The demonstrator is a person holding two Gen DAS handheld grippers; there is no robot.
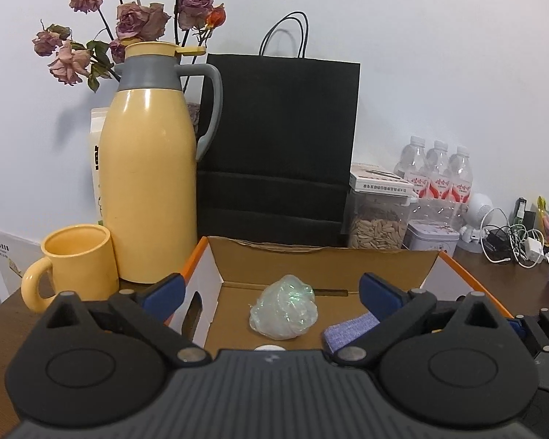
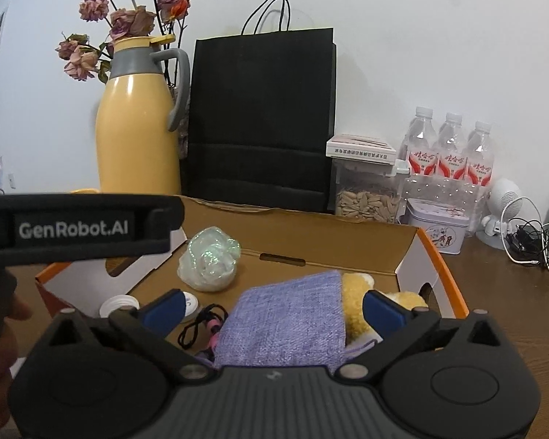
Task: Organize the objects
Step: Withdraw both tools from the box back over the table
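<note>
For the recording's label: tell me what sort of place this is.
Probably a home, at a cluttered brown wooden table against a white wall. The yellow thermos jug, dried pink roses and shrink-wrapped water bottles suggest it.

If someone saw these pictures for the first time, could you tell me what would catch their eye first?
Probably the tall yellow thermos jug with a grey handle at the back left, dried pink roses behind it and a black paper bag on its right. In front lies an open cardboard box holding a shimmering clear plastic bundle and a purple cloth.
</note>
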